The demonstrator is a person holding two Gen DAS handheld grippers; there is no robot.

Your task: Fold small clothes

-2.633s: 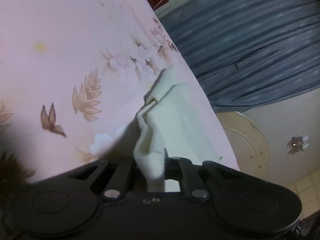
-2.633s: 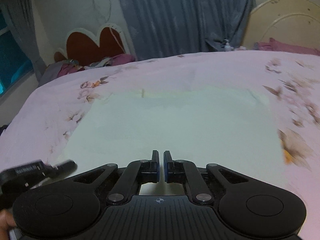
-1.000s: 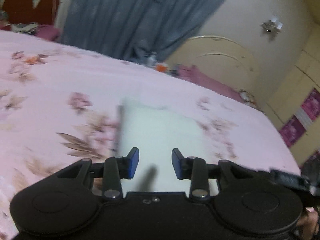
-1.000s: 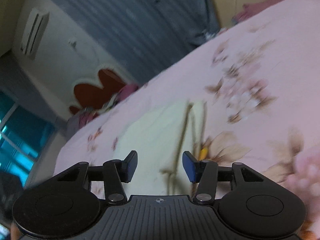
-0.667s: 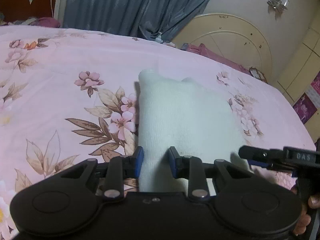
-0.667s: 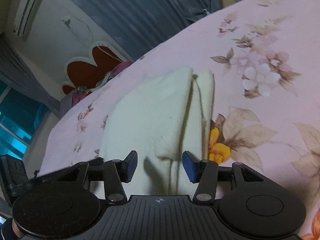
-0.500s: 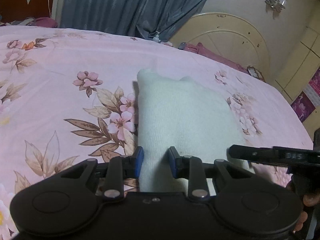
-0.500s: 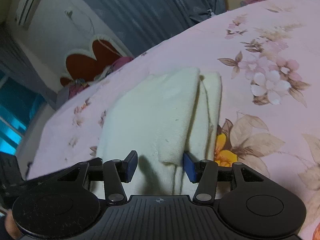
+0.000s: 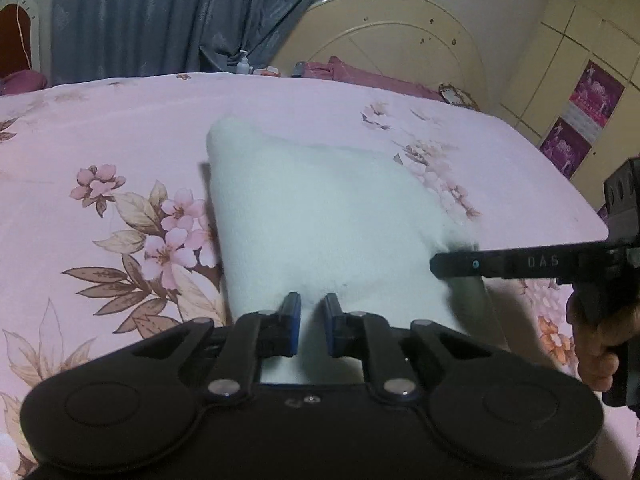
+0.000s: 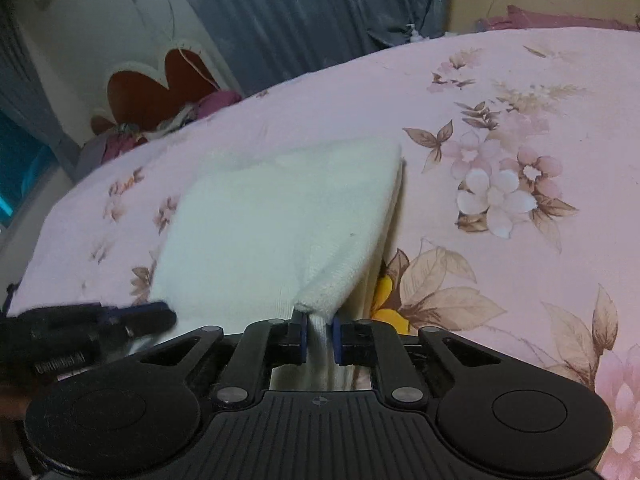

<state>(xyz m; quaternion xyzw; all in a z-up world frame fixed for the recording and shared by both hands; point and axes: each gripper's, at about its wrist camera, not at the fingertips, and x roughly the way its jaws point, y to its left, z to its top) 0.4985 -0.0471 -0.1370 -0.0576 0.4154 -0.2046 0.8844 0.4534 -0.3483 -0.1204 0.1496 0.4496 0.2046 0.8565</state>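
White terry cloth (image 9: pixel 320 216), already folded to a thick pad, lying on the pink floral bed (image 9: pixel 100 148) straight ahead of both claws. Left claw (image 9: pixel 312 328) at the near edge, jaws a narrow gap apart with cloth between them; whether pinching or merely straddling the edge, impossible to tell. Right claw (image 10: pixel 318 336) closed to a narrow slot on the near right corner of the cloth (image 10: pixel 280 216), a bunched tip of terry rising just above the fingertips (image 10: pixel 301 334). Same right claw (image 9: pixel 456 266) seen from the left wrist camera as a dark bar entering from the right and touching the corner; left claw (image 10: pixel 156 312) likewise seen at lower left from the right wrist. Fabric judged light, soft and limp, sure to sag and unfold if lifted by one point only; layers likely to slide apart unless all are caught together. Best hold judged to be the two near corners, one per claw, through the full stack. Blue curtain (image 9: pixel 180 20) and cream headboard (image 9: pixel 384 36) beyond the far side of the bed.
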